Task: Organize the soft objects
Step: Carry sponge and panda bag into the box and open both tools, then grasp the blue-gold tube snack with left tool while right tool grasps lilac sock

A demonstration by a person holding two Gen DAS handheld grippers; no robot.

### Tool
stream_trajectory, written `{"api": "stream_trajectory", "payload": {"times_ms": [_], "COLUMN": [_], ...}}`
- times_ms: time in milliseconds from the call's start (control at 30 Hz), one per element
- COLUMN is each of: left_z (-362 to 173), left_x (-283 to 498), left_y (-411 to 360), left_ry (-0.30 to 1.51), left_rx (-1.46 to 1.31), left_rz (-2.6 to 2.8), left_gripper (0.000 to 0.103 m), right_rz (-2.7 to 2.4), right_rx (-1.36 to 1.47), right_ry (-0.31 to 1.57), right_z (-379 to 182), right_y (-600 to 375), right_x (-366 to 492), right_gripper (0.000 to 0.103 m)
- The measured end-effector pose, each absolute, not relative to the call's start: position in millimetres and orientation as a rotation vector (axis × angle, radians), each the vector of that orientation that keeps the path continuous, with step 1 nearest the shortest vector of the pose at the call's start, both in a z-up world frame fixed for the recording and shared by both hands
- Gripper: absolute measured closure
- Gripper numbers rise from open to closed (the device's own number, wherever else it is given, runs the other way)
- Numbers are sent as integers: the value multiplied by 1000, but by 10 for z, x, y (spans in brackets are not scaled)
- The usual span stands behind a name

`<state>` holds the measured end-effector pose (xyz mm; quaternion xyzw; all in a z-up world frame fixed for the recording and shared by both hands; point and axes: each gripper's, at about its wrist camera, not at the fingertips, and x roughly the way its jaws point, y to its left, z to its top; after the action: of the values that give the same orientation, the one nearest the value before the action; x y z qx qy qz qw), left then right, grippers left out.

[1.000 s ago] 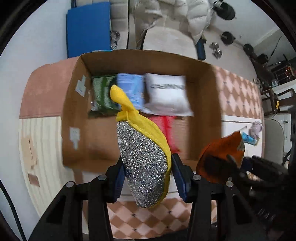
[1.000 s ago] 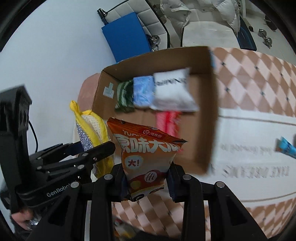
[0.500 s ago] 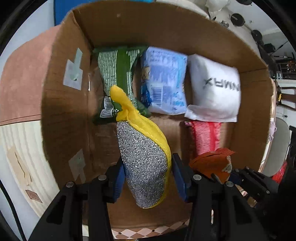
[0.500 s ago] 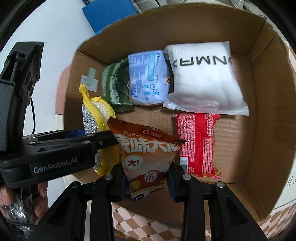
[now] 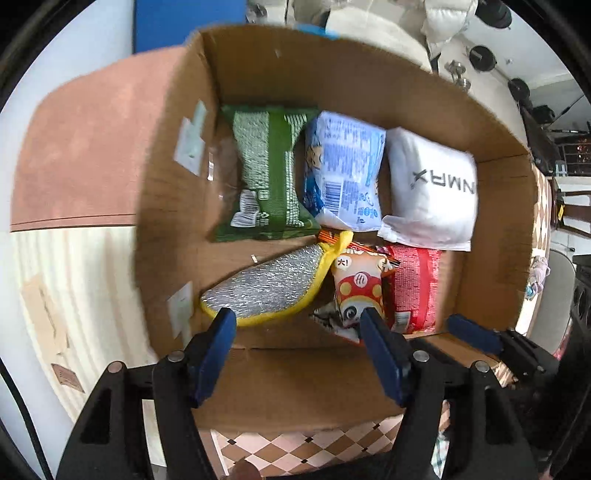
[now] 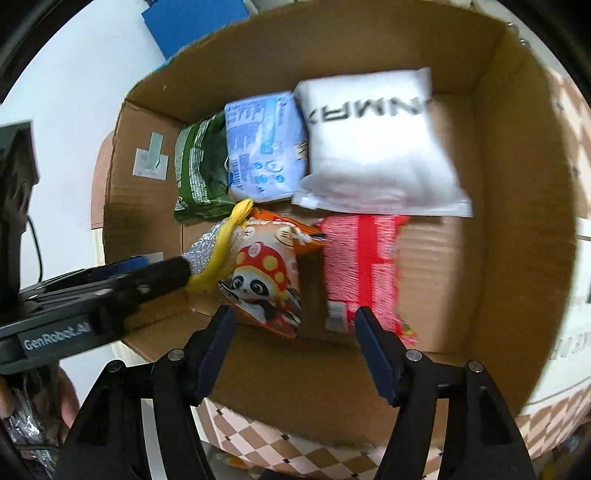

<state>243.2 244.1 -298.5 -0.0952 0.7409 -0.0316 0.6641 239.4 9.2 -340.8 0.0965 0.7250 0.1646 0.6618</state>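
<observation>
With six soft items lying in the cardboard box (image 5: pixel 369 74), packing looks nearly done, as far as these views show. Half a second ago the left gripper (image 5: pixel 297 334) pinched the yellow-edged scouring pad (image 5: pixel 269 286) and the right gripper (image 6: pixel 291 332) the orange snack bag (image 6: pixel 267 273); both now gape empty, their loads dropped just ahead of the fingertips.

- We see a blue panel (image 5: pixel 188 26) behind the box, against a white wall.
- Checkered brown-and-cream cloth (image 5: pixel 295 448) below.
- Pale wood board (image 5: pixel 55 295) at left, pink surface (image 5: pixel 92 147) beyond it.
- Dumbbell weights (image 5: pixel 484 59) and a white padded jacket (image 5: pixel 443 14) at far right.
</observation>
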Motion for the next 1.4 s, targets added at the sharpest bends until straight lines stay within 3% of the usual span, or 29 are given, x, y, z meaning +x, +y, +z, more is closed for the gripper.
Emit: {"api": "stream_trajectory", "payload": {"times_ms": [100, 367, 400, 467, 500, 533, 933, 1400], "left_z": [-2742, -2241, -2190, -2079, -2016, -1959, -1378, -1039], "left_x": [2268, 1833, 1763, 1649, 1598, 1547, 1133, 1120], "left_y": [2439, 2488, 2469, 2416, 2398, 2374, 2233, 1717], "left_ry": [1601, 1418, 1402, 1353, 1329, 1308, 1179, 1111], "left_rx": [-183, -126, -121, -99, -84, -72, -57, 24], "left_rz": [-31, 62, 69, 89, 101, 108, 120, 121], "left_gripper": [35, 35, 33, 17, 8, 6, 5, 5], "right_rz": [321, 202, 196, 178, 172, 168, 165, 232], "right_rx": [145, -22, -26, -33, -32, -31, -7, 132], "right_ry": [1597, 1436, 1423, 1388, 1371, 1359, 1208, 1216], "right_z": [-3235, -2743, -2656, -2555, -2488, -2391, -1576, -1413], "right_y": [4, -140, -178, -195, -208, -240, -449, -926], "right_x": [2277, 1938, 1904, 1799, 1743, 1704, 1144, 1006], "right_gripper": [32, 4, 3, 0, 0, 0, 0, 0]}}
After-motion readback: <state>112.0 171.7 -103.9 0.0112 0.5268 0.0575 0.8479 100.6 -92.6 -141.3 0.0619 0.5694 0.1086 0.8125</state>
